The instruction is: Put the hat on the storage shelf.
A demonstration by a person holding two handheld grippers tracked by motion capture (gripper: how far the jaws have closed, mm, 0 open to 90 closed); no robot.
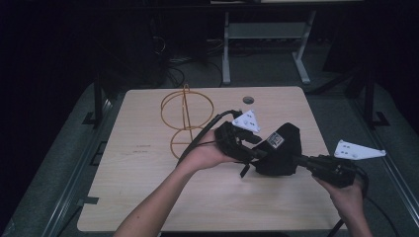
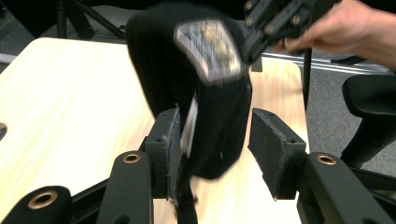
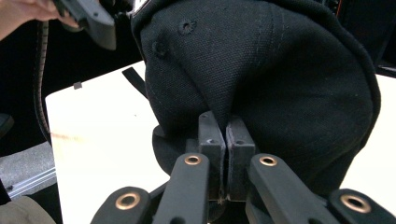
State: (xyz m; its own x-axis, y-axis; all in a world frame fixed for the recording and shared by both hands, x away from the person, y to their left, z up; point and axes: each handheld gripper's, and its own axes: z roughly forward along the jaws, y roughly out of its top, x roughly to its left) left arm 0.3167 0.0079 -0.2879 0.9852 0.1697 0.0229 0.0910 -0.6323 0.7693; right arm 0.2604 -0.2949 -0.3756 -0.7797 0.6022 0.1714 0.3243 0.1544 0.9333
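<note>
Black cap [image 3: 261, 70] hides the right hand-held gripper [image 3: 226, 135] fingertips.

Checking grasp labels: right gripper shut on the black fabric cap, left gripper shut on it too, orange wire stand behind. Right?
Not quite. The left gripper is open, its jaws apart around the black fabric cap, per the left gripper view. The right gripper is shut on it, and the orange wire stand sits behind.

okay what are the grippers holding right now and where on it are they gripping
The right gripper is shut on a pinch of the black cap's fabric. The left gripper is open around the cap's edge, holding nothing.
</note>
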